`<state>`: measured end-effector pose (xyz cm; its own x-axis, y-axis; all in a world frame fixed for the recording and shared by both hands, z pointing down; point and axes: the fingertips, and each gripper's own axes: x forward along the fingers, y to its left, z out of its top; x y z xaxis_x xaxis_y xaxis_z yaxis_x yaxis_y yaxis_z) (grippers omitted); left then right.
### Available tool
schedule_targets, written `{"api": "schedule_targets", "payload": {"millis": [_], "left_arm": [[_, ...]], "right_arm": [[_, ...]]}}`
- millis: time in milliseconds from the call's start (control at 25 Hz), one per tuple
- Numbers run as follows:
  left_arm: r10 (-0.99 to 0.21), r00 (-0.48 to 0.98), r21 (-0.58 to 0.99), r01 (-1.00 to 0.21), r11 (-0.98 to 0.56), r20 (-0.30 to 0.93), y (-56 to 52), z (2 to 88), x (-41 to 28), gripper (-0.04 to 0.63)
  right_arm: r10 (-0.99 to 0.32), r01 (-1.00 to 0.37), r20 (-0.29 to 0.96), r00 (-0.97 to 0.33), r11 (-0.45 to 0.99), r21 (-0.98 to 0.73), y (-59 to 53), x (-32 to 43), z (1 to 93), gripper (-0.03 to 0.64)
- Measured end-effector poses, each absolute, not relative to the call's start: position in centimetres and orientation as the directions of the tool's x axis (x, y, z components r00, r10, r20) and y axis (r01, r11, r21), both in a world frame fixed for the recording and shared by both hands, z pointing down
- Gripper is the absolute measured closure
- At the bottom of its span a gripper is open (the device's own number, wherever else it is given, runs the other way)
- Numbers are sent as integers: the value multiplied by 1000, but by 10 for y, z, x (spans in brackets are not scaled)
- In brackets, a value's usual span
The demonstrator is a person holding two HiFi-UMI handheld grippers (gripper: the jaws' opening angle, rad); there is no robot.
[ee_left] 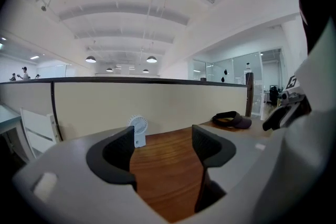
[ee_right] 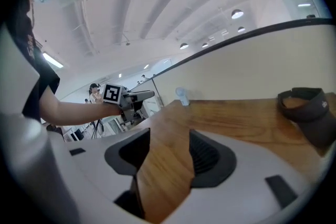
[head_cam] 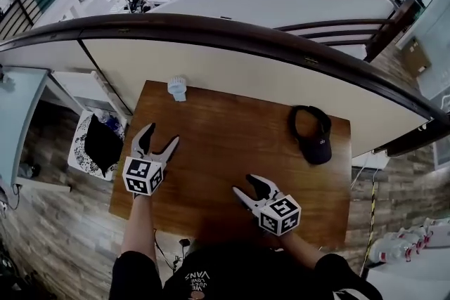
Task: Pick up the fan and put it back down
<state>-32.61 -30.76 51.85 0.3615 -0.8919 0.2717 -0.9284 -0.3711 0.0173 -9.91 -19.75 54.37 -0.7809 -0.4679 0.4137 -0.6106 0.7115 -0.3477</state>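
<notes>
A small white fan [head_cam: 177, 87] stands upright at the far left edge of the brown wooden table [head_cam: 232, 151], against the cream partition. In the left gripper view the fan [ee_left: 138, 130] sits ahead, just left of the gap between the jaws. My left gripper [head_cam: 159, 139] is open and empty over the table's left part, well short of the fan. The right gripper [head_cam: 245, 189] is open and empty near the table's front edge. From the right gripper view the fan [ee_right: 181, 96] appears far off, and the left gripper [ee_right: 137, 98] shows at the left.
A dark cap [head_cam: 311, 134] lies at the table's far right. The cream partition [head_cam: 232, 74] with a dark rail runs behind the table. A white stand holding a black bag [head_cam: 100, 144] sits on the floor to the left.
</notes>
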Motion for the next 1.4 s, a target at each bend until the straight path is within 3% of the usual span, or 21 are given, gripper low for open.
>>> {"api": "schedule_targets", "payload": {"millis": [480, 920, 1120, 1400], "left_arm": [[-929, 245, 12, -968, -252, 279, -211, 503, -262, 265], [-925, 233, 69, -972, -223, 299, -140, 515, -198, 276], [-928, 219, 54, -976, -213, 301, -111, 513, -176, 341], [-934, 194, 70, -981, -181, 301, -77, 510, -153, 492]], "right_arm": [[-440, -556, 364, -821, 761, -334, -169, -47, 525, 411], [-440, -538, 335, -833, 782, -313, -143, -13, 519, 411], [-421, -526, 348, -838, 793, -307, -129, -3, 524, 411], [-397, -510, 359, -845, 802, -311, -111, 2, 527, 432]]}}
